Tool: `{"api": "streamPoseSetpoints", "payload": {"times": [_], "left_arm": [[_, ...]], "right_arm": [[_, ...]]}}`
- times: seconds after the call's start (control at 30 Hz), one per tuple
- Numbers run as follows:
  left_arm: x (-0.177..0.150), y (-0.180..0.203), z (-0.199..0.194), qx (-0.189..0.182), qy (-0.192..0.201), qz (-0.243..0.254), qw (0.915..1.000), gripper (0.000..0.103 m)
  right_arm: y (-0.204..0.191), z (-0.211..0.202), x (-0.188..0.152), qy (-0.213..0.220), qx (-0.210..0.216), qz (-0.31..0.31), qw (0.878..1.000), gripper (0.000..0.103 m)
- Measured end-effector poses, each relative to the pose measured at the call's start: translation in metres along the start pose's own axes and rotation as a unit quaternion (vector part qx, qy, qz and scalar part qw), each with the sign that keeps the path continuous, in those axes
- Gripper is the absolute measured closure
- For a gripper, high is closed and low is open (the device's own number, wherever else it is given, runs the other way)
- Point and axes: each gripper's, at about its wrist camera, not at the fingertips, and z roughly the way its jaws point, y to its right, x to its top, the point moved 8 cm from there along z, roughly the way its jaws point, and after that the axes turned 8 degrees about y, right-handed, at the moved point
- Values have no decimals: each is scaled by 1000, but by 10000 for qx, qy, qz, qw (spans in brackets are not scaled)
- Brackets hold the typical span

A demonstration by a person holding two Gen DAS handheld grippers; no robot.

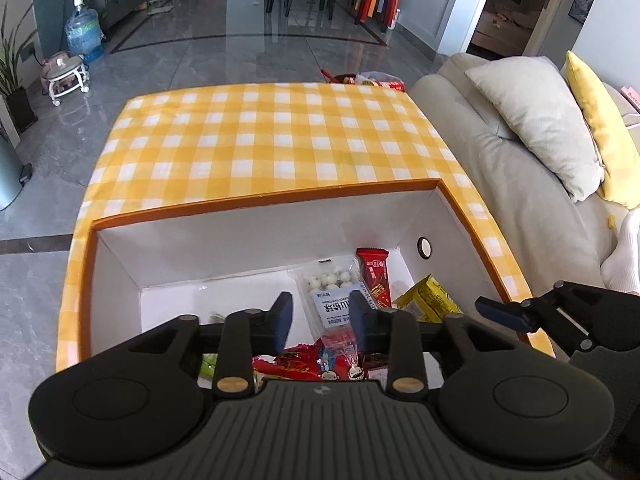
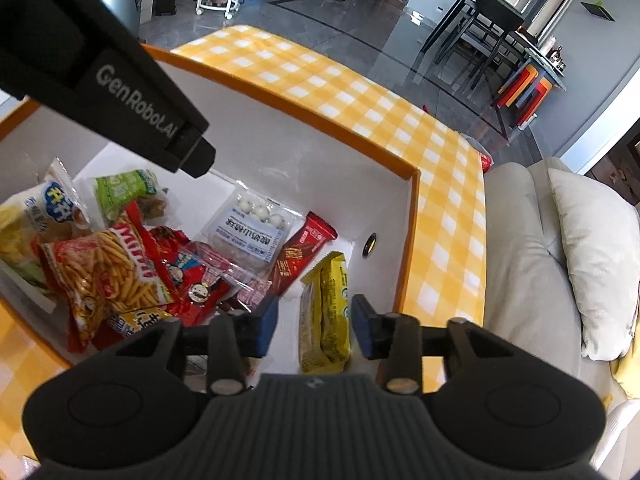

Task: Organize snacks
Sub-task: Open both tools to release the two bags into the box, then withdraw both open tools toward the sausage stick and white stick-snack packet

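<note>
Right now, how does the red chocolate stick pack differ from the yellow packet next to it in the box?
The red chocolate stick pack is slim and dark red; the yellow packet is wider and yellow with green marks. The red pack leans diagonally beside the clear bag of white balls; the yellow packet lies alone between the right gripper fingers, unpinched. Both lie sealed on the white floor of the box.
</note>
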Motion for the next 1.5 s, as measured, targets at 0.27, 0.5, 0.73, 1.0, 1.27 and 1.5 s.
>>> {"api": "streamPoseSetpoints", "payload": {"times": [0.27, 0.5, 0.73, 1.0, 1.27, 1.5], "left_arm": [[1, 0, -23, 73, 215, 87, 9997, 35], [-7, -3, -55, 146, 466, 177, 9986, 30], [-22, 2, -96, 132, 979, 250, 9948, 27], [-53, 19, -124, 81, 1250, 577, 9904, 26], [-97, 30, -135, -99, 872, 535, 9947, 25], [-134, 36, -135, -260, 479, 396, 9977, 25]], "right_arm": [[-5, -22, 8, 139, 202, 117, 9996, 39], [0, -55, 12, 339, 445, 562, 9968, 32], [-1, -98, 1, 847, 364, 882, 9918, 30], [-11, -145, -30, 1242, 307, 1466, 9809, 27], [-21, -166, -80, 1198, 171, 2105, 9701, 26], [-24, -167, -123, 843, 82, 2367, 9679, 26]]}}
